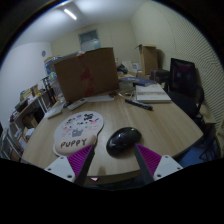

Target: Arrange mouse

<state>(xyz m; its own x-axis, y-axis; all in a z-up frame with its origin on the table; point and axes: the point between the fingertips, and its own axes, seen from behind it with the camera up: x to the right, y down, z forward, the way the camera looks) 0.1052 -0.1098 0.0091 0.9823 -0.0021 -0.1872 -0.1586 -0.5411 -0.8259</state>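
Here, the gripper (113,163) is held wide open with nothing grasped. The black mouse (123,139) is seen on the wooden table (165,120), just ahead of the fingers, beside a round mat (79,130).

Dim room, ceiling strip light (69,13) glaring, strong fisheye bending edges.

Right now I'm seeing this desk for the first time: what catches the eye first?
The black mouse lies on the table just ahead of the open gripper. Left of it sits a round pad reading PUPPY. Beyond them a cardboard box stands upright, with a notebook to its right.
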